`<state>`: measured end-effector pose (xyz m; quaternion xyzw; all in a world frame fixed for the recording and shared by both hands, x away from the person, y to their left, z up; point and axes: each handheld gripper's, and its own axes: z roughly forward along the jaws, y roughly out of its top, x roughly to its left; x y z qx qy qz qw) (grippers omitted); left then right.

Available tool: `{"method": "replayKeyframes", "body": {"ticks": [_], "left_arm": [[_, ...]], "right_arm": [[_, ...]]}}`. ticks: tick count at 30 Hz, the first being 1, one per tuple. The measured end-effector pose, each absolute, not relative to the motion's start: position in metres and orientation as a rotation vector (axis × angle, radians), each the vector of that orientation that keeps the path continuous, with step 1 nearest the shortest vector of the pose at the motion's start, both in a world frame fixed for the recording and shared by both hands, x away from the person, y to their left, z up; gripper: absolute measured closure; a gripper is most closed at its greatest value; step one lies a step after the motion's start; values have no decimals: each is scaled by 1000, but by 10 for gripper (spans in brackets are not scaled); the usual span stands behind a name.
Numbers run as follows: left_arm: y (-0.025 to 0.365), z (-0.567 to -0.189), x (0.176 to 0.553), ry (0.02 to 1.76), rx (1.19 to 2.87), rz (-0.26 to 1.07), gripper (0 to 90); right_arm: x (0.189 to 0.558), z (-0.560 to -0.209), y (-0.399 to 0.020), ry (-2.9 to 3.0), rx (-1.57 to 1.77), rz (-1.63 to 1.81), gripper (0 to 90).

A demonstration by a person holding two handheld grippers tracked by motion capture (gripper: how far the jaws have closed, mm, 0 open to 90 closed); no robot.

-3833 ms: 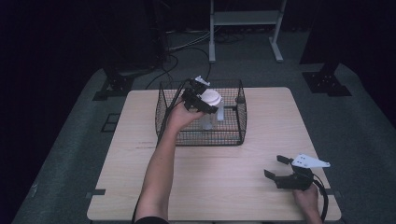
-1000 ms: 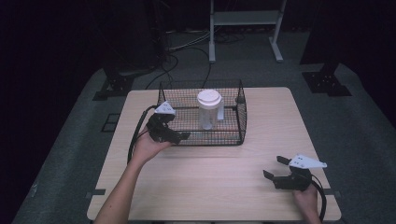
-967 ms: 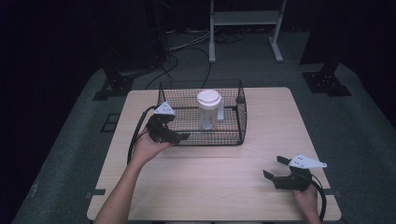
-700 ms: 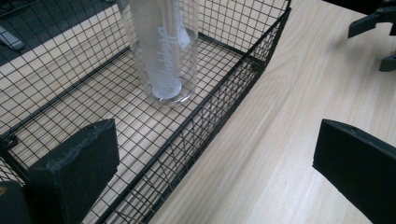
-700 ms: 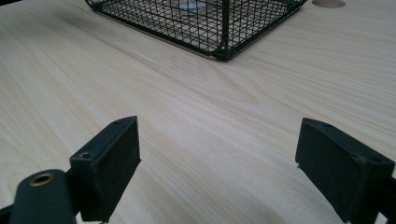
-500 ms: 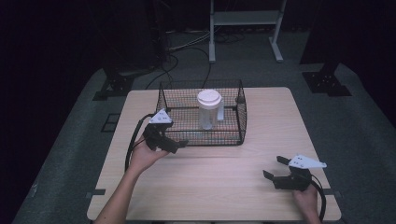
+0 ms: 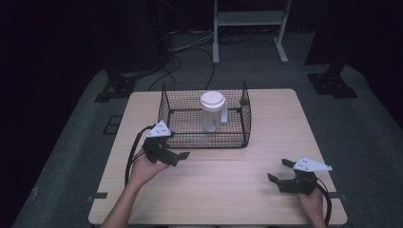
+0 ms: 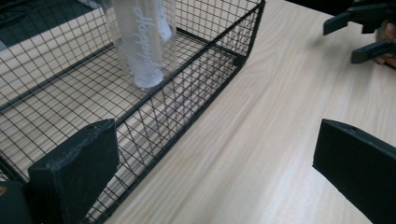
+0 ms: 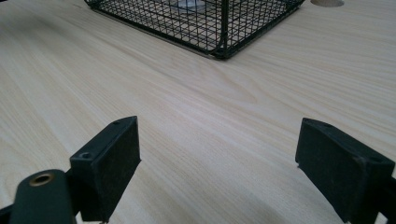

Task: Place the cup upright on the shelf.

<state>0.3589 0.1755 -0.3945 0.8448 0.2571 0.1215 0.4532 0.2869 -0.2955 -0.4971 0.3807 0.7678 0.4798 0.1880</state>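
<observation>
Left tool [image 7: 178,153]: released, jaws spread wide with nothing between them; held just in front of the wire basket's near-left corner, above the surface.
Right tool [image 7: 279,171]: released as well, jaws far apart and empty; near the front right part of the surface, well apart from the basket.
Bottle [image 7: 211,112]: clear plastic with a white lid, standing upright inside the wire basket, about the middle of it; in the left tool's view its lower body [image 8: 142,42] shows through the mesh with white lettering down the side.
Wire basket [image 7: 243,119]: black mesh, rectangular, open on top, resting on the far middle of the surface; its near corner [image 9: 223,44] shows in the right tool's view.
Surface [image 7: 223,190]: pale wood, bare between the two tools.
Hands: the left hand [image 7: 142,167] grips its tool from below; the right hand [image 7: 311,202] is at the front edge.
</observation>
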Motion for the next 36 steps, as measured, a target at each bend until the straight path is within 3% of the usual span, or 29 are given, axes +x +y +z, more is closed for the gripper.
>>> {"method": "replayKeyframes", "body": {"ticks": [36], "left_arm": [[202,-430,315,678,2000,315,0]], "right_arm": [[287,-497,-295,2163,1076,1334,129]]}}
